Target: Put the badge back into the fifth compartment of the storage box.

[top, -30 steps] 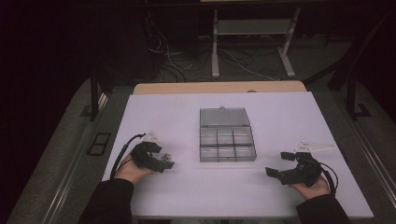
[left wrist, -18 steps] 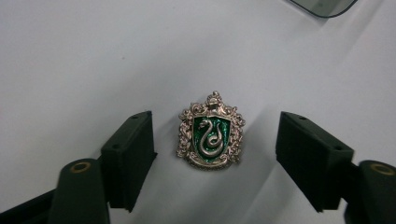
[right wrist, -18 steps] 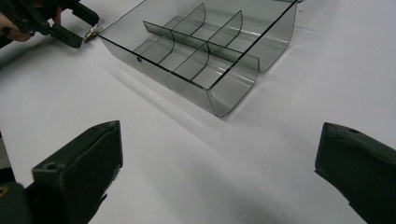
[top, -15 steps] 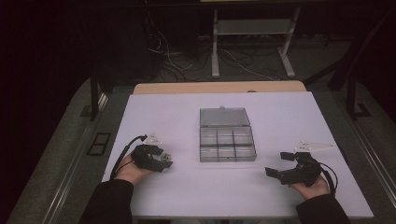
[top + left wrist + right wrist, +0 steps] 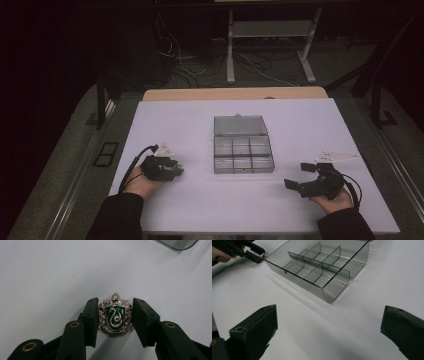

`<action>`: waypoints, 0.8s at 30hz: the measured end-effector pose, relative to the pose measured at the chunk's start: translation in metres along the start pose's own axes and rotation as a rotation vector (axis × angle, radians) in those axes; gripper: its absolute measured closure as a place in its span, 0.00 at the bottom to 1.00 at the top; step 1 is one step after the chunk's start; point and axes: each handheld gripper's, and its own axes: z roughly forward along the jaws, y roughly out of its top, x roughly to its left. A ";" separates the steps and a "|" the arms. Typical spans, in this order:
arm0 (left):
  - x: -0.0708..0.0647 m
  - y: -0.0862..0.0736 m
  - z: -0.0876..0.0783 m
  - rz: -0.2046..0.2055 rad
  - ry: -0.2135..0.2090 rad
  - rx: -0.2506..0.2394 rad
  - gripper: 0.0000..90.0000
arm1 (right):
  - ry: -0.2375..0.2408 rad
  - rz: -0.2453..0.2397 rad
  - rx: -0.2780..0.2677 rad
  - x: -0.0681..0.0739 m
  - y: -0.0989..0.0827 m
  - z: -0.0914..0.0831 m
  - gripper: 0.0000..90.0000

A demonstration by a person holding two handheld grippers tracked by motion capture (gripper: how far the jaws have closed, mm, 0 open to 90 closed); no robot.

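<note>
Your left gripper point(image 5: 115, 322) view resolves what the high view cannot: a crest-shaped badge point(image 5: 115, 315), green enamel with a silver snake in a metal scroll border, lies flat on the white table point(image 5: 45, 272) between the two black pads point(image 5: 90, 320). Left pad sits against the badge's edge; right pad stands just beside the other edge, contact there not certain. The jaws have just been closing, with the badge between them. A corner of the clear box point(image 5: 178, 243) sits at the top edge of this view.

High view: the badge is hidden under your left gripper point(image 5: 165, 169), which is near the lower left corner of the compartment box point(image 5: 243, 145). The box's lid lies open behind the tray.

Your right gripper point(image 5: 329, 335) view shows the box point(image 5: 319, 270) from its side, with curved dividers and bare compartments, and your left gripper point(image 5: 249, 251) beyond it.

Pose: your left hand point(image 5: 140, 182) rests low on the table, gripper pointing toward the box. Your right gripper point(image 5: 300, 182) points left, well apart from the box, jaws spread wide with nothing between them.
</note>
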 end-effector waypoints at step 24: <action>0.010 0.004 -0.022 -0.110 -0.063 -0.191 0.63 | 0.004 -0.001 0.002 -0.001 0.000 -0.001 0.01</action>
